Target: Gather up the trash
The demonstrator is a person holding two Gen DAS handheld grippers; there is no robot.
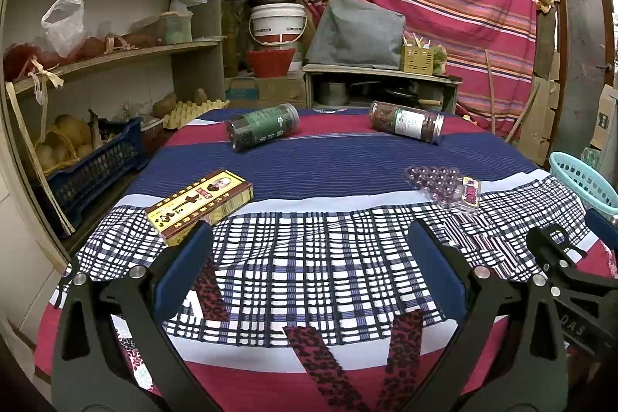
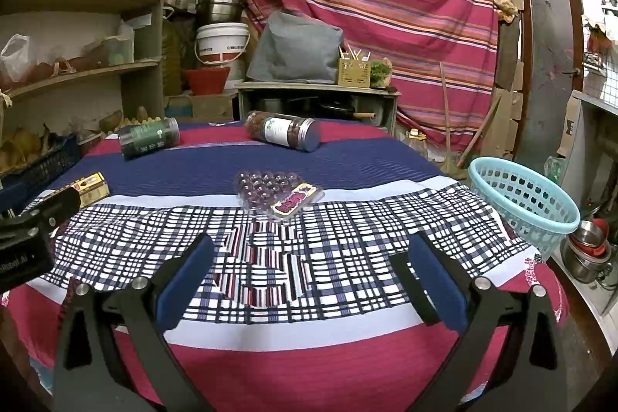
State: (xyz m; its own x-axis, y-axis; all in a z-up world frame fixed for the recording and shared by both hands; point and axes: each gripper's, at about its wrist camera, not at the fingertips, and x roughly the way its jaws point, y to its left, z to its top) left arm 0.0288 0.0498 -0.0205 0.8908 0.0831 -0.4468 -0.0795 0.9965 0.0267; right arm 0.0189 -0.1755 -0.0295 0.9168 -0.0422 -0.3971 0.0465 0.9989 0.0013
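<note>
From the left wrist view, the shelf unit (image 1: 116,56) at nine to eleven o'clock is crowded with plastic bags and boxes too warped by the lens to name, and the blue crate (image 1: 92,165) below it holds pale rounded produce I cannot identify. On the tabletop (image 1: 328,161), covered by a striped and checked cloth, the yellow printed carton (image 1: 201,205) lies at ten o'clock, its near corner hidden behind the left gripper's (image 1: 309,238) finger; that gripper's jaws stand wide apart and hold nothing. Farther back lie two jars on their sides, well apart: the green-labelled jar (image 1: 262,131) at eleven o'clock and the white-labelled jar (image 1: 407,121) at one o'clock, their label print too small to read. The clear blister tray (image 1: 444,188) with purple domes sits at two o'clock, nothing standing between it and either gripper. In the right wrist view this tray lies at twelve o'clock, just ahead of the right gripper (image 2: 309,246), whose jaws are likewise spread and empty. The left gripper's black body cuts in at nine o'clock there, covering part of the carton. The turquoise basket (image 2: 525,199) at three o'clock sits at the tabletop's right edge, its base out of sight, with steel bowls (image 2: 589,250) below it partly cut off.
</note>
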